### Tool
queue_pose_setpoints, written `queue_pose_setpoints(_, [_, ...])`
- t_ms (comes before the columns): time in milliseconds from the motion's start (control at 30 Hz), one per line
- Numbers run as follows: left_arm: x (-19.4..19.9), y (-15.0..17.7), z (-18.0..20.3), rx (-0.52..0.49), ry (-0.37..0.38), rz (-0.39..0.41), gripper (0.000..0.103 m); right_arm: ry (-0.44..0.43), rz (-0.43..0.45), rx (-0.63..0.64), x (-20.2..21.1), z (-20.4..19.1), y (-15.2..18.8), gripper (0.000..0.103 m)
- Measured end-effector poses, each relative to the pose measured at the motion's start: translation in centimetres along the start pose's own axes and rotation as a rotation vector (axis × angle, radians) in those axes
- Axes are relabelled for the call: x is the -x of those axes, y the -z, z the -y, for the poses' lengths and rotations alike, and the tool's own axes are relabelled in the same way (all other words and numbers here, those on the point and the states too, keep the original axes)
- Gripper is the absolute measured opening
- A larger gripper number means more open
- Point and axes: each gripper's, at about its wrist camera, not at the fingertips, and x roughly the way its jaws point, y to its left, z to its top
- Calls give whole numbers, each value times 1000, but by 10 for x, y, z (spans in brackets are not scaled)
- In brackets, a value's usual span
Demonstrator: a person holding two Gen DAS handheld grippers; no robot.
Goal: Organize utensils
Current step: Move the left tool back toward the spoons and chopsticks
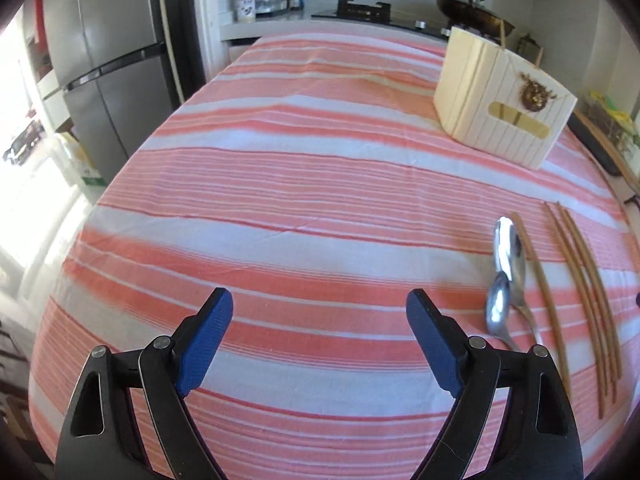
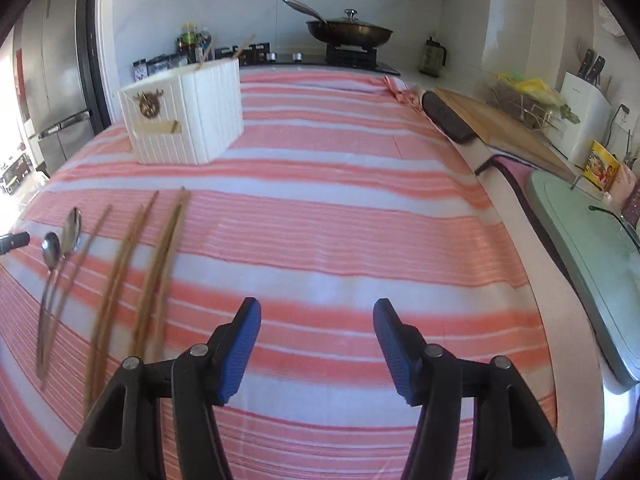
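Chopsticks and two spoons lie at the left-wrist frame's lower right on the striped cloth; white holder upper right; left gripper and right gripper spread wide, empty.

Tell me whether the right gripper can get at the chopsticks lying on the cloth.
Probably yes. The right gripper is open and empty, and the chopsticks lie flat just to its left on the striped cloth, with nothing between them.
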Motion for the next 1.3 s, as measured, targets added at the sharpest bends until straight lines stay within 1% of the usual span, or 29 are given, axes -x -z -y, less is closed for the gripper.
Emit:
queue_pose_setpoints(67, [-10, 1, 0, 1, -14, -21, 89, 14, -32, -5, -7, 5, 7, 60])
queue_pose_setpoints(100, [-14, 1, 1, -6, -24, -30, 92, 16, -42, -9, -10, 6, 9, 60])
queue_pose_setpoints(167, [-14, 2, 2, -22, -63, -19, 99, 14, -56, -20, -15, 7, 12, 60])
queue_pose_setpoints(267, [-18, 0, 1, -6, -75, -32, 103, -1, -68, -54, -19, 8, 20, 60])
queue_pose_setpoints(333, [-20, 1, -5, 31, -61, -38, 103, -3, -63, -67, -18, 9, 21, 60])
queue_pose_setpoints(567, [-20, 2, -3, 63, -86, -42, 103, -10, -68, -79, -22, 10, 21, 67])
queue_pose_setpoints(733, [-20, 3, -3, 45, -72, -63, 103, -12, -68, -81, -23, 10, 21, 70])
queue_pose_setpoints(833, [-22, -1, -4, 51, -66, -102, 103, -11, -68, -80, -23, 9, 21, 70])
queue_pose_setpoints(933, [-25, -5, -4, 52, -64, -117, 103, -12, -67, -81, -23, 9, 20, 71])
queue_pose_setpoints(1067, [-29, -9, -1, 84, -82, -104, 103, -13, -67, -82, -23, 9, 20, 71])
queue_pose_setpoints(1133, [-30, -11, -1, 116, -91, -100, 103, -12, -67, -81, -24, 9, 20, 71])
queue_pose_setpoints(1300, [-26, -4, 3, 147, -121, -65, 103, -12, -67, -82, -24, 9, 20, 71])
